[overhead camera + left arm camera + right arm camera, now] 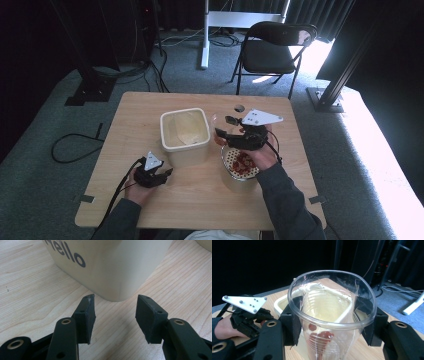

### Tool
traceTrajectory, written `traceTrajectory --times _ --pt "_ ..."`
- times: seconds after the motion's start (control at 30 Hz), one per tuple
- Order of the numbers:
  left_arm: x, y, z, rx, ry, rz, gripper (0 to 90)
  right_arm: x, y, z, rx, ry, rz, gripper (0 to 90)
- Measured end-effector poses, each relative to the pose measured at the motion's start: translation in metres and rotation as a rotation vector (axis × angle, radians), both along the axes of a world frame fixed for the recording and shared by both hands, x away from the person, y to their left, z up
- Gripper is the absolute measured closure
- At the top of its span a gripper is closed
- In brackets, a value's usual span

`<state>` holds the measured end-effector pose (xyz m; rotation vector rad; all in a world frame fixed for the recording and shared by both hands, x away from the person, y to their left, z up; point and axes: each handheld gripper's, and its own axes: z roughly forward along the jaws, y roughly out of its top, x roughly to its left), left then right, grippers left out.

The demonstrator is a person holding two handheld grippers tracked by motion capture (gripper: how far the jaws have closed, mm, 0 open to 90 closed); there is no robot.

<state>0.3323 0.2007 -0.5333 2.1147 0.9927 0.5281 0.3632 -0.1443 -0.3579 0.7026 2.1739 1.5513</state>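
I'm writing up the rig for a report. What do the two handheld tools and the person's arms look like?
Both are black two-jaw tools with brass-coloured pivot rivets and flat rubbery black pads. The left tool and right tool each carry a pale grey triangular plate with small dots on top. A black cable trails from the left one. The person wears dark grey long sleeves.

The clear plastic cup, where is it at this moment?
The clear plastic cup is clamped in the right hand-held gripper, held above the table right of the cream tub and just behind the strainer bowl.
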Motion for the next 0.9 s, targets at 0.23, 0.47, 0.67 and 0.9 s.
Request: traceTrajectory --times 0.23,0.47,0.67,0.9 --pt "0.0 0.0 0.0 0.0 0.0 0.0 50.7 0.008 0.017 0.001 -0.01 0.009 0.009 39.9" --pt "0.0 0.0 0.0 0.0 0.0 0.0 50.7 0.016 0.033 0.003 -0.018 0.018 0.022 40.0" --pt "0.0 0.0 0.0 -0.003 -0.001 0.002 50.7 0.023 0.048 0.005 -0.023 0.023 0.024 40.0" --pt "0.0 0.001 0.0 -0.004 -0.003 0.003 50.7 0.033 0.062 0.005 -0.035 0.042 0.023 40.0"
